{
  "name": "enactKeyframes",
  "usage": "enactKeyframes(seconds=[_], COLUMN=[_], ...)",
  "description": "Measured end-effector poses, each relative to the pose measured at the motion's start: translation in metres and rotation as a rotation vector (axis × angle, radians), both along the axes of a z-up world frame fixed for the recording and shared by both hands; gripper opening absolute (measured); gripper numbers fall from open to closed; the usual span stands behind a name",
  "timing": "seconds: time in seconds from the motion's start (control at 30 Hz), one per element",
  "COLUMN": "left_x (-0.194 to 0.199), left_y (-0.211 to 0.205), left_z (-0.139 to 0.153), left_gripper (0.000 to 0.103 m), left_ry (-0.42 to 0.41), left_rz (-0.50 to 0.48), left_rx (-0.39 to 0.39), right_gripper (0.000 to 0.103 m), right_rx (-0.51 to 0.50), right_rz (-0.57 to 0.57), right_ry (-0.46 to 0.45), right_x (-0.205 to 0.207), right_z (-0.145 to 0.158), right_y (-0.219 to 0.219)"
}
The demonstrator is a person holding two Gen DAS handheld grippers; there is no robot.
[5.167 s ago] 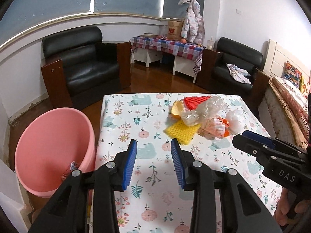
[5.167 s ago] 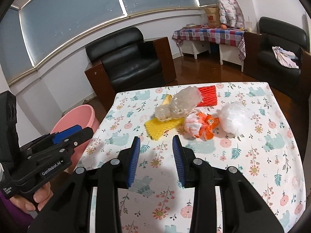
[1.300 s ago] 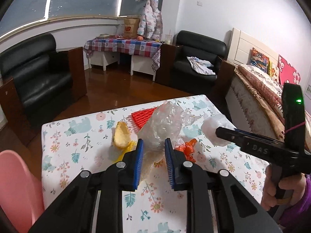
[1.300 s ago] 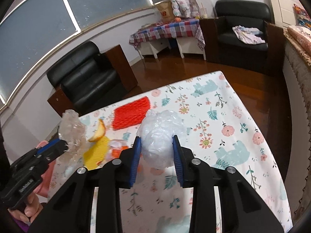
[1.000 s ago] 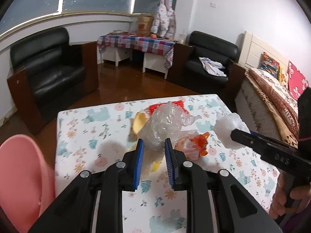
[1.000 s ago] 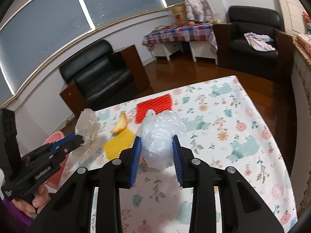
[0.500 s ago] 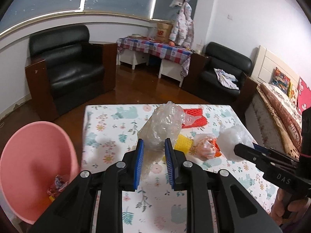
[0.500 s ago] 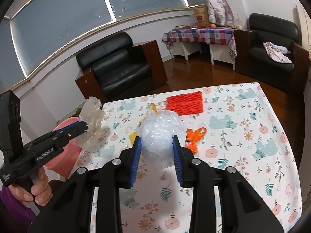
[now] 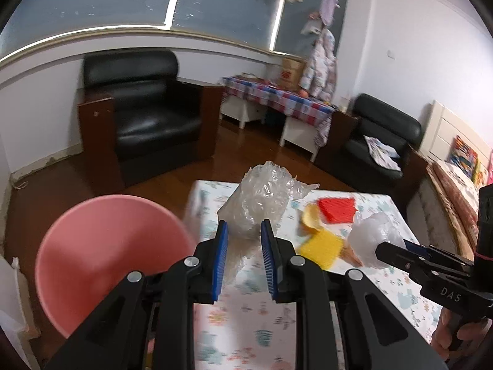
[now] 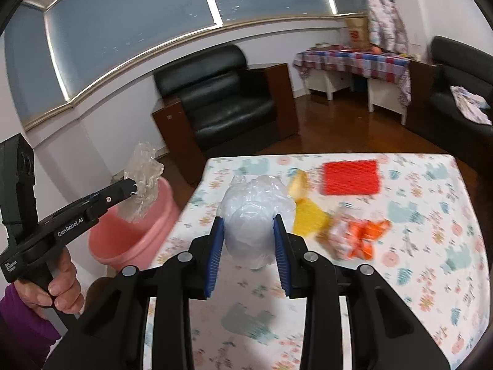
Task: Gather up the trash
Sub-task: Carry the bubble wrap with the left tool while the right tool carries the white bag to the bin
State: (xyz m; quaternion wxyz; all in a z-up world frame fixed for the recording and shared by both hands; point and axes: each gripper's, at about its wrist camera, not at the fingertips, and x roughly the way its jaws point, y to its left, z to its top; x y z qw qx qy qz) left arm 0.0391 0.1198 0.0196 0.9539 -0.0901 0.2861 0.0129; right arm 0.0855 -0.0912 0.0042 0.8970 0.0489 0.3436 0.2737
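We held a piece of trash in each hand-held gripper. The left hand-held gripper (image 9: 243, 240) was clamped on a crumpled clear plastic wrap (image 9: 262, 203); the right hand-held gripper (image 10: 246, 237) pinched a white plastic bag ball (image 10: 254, 215). The pink bin (image 9: 104, 256) sat off the surface (image 9: 246, 323), in the lower left of the left wrist frame, just left of the left pads. From the right wrist view the bin lay at middle left, with the wrap hanging over its rim, so we judged the left hand nearer. A red mesh (image 10: 351, 177), yellow mesh (image 10: 308, 217) and orange wrapper (image 10: 357, 237) lay on the surface.
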Motion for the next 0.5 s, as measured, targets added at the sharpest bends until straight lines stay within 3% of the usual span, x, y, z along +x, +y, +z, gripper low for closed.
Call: enactKeyframes(seconds=[0.23, 0.5], left_x=[-0.013, -0.025], left_y=[0.047, 0.1], left_z=[-0.001, -0.024], left_gripper=[0.021, 0.021], left_ry=[-0.013, 0.046], left_rz=[0.125, 0.24], left_rx=[0.041, 0.002], right_gripper=[0.032, 0.032], right_rx=[0.022, 0.005], right_rz=[0.137, 0.285], right_ry=[0.027, 0.047], right_x=[0.017, 0.023], right_z=[0.005, 0.004], right_y=[0.061, 0.136])
